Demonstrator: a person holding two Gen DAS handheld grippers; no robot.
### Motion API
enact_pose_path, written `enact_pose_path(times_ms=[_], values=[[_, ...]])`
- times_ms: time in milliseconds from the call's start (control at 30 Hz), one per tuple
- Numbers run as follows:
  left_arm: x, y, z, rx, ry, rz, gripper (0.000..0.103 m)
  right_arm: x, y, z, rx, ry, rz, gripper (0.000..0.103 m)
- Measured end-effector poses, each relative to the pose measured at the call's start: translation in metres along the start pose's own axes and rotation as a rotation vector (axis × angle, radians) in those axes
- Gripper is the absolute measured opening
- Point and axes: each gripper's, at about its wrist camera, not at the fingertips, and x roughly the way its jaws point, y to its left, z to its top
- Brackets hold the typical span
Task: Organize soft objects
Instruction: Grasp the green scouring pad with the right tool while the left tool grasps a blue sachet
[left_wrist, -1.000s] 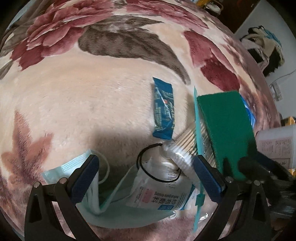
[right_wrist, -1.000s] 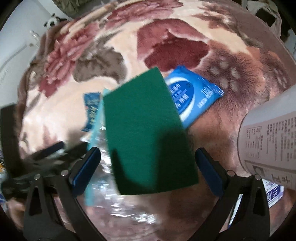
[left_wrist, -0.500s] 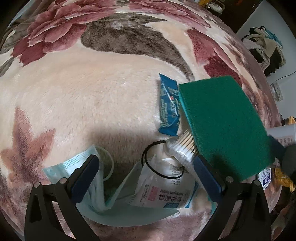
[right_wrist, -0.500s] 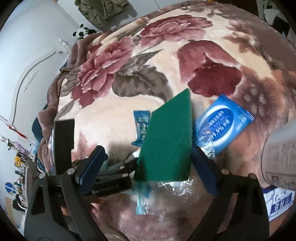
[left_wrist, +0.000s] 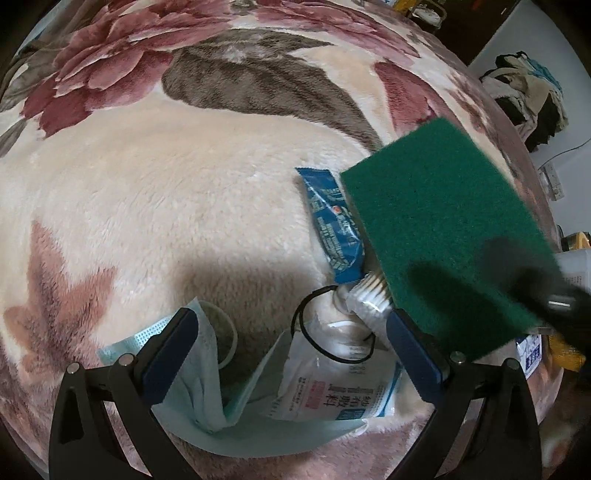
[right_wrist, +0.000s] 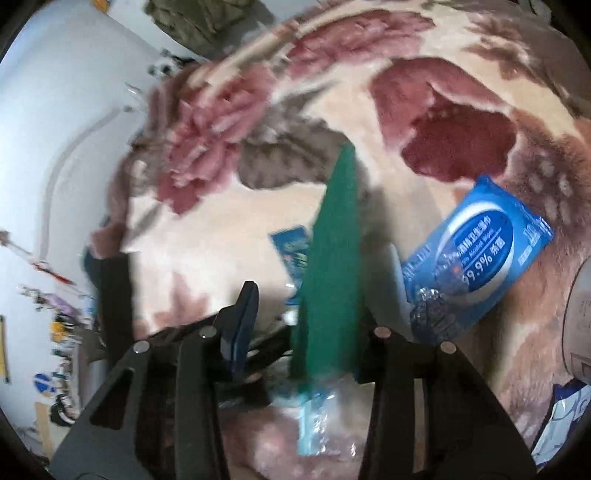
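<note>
My right gripper is closing on a green pad, held edge-on between its jaws above the blanket. I judge the pad light, floppy and rough, best pinched near its lower edge. My left gripper hangs open, empty, over a mask.
</note>
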Motion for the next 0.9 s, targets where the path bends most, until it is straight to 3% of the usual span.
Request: enact_pose_path(times_ms=[33, 133, 233, 333, 433, 600, 667, 700, 900], values=[[-0.002, 0.001, 0.001, -0.001, -0.005, -0.001, 0.102, 0.006, 0.001, 0.0, -0.009, 0.015, -0.037, 0.012], [-0.014, 0.008, 0.001, -0.029, -0.036, -0.037, 0.102, 0.011, 0.005, 0.001, -0.047, 0.035, -0.11, 0.01], [-0.03, 0.014, 0.004, -0.059, -0.095, -0.059, 0.102, -0.004, 0.006, 0.002, -0.083, -0.011, -0.167, 0.008], [-0.038, 0.016, 0.016, -0.125, -0.128, -0.108, 0.101, -0.019, -0.004, 0.002, -0.06, -0.043, -0.164, 0.008], [-0.028, 0.007, 0.032, -0.144, -0.103, -0.139, 0.098, -0.024, -0.019, -0.002, -0.016, -0.041, -0.151, 0.008], [0.01, -0.01, 0.045, -0.17, -0.01, -0.155, 0.07, -0.02, -0.028, -0.012, 0.023, -0.022, -0.129, 0.008], [0.022, -0.013, 0.044, -0.163, 0.022, -0.153, 0.031, -0.019, -0.026, -0.015, 0.019, -0.019, -0.127, 0.008], [0.025, -0.013, 0.042, -0.158, 0.03, -0.143, 0.021, -0.019, -0.025, -0.016, 0.013, -0.016, -0.128, 0.008], [0.003, 0.006, 0.022, -0.147, -0.016, -0.121, 0.019, -0.018, -0.012, -0.022, -0.043, -0.013, -0.132, 0.008]])
